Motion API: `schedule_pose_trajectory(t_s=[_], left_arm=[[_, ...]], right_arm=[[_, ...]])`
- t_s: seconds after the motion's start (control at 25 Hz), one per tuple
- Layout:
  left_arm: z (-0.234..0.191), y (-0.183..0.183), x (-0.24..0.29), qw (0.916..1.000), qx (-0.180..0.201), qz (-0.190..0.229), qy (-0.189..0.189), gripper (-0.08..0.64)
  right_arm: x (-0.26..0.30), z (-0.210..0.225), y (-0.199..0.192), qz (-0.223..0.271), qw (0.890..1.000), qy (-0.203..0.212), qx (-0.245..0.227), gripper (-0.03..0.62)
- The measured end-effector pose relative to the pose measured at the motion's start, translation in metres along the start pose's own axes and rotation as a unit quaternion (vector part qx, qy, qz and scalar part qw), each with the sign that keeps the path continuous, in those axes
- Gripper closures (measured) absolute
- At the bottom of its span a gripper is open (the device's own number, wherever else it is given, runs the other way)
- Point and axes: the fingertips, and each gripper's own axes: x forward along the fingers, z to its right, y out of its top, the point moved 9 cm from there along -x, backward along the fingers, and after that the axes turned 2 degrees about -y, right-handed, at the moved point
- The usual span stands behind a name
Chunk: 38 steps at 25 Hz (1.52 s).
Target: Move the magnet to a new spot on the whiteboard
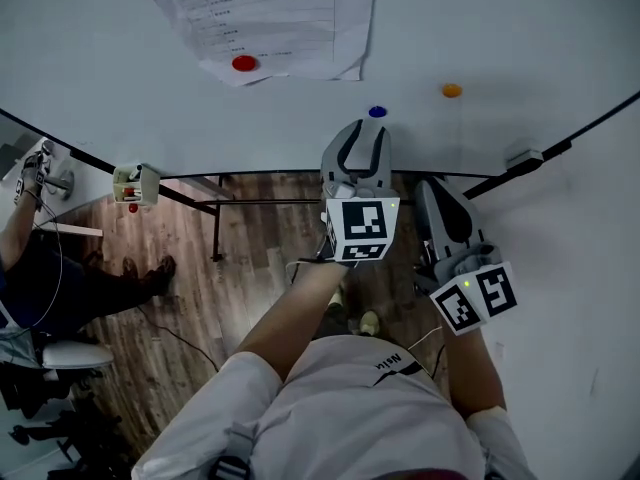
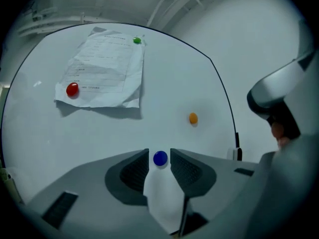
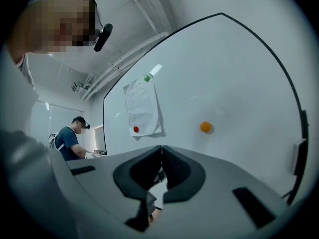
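Observation:
A blue magnet [image 1: 377, 112] [image 2: 160, 158] sticks to the whiteboard [image 1: 500, 28], low on its face. My left gripper [image 1: 363, 128] [image 2: 159, 152] points straight at it. Its jaws stand open on either side of the magnet, with a thin gap showing on each side. My right gripper [image 1: 430, 183] [image 3: 162, 147] hangs back, to the right of the left one and clear of the board. Its jaws are shut tip to tip with nothing between them.
An orange magnet [image 1: 452, 90] [image 2: 193, 118] sits right of the blue one. A sheet of paper [image 1: 270, 13] [image 2: 102, 71] is pinned by a red magnet [image 1: 244, 63] and a green one [image 2: 137, 40]. An eraser [image 1: 524, 158] rests on the board's edge. A person [image 1: 60, 278] sits at left.

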Motion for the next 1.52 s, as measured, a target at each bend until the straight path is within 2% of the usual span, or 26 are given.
schedule_pose_trajectory(t_s=[0.4, 1.04, 1.52], left_arm=[[0.009, -0.015, 0.029, 0.999, 0.025, 0.016, 0.035, 0.408], [0.013, -0.02, 0.04, 0.9956, 0.009, 0.008, 0.093, 0.427], [0.012, -0.011, 0.034, 0.996, 0.015, 0.009, 0.087, 0.433]], right_arm=[[0.0, 0.017, 0.002, 0.007, 1.0, -0.007, -0.001, 0.578], [-0.005, 0.036, 0.006, 0.013, 1.0, 0.011, 0.016, 0.578], [-0.017, 0.047, 0.007, 0.015, 1.0, 0.018, 0.02, 0.578]])
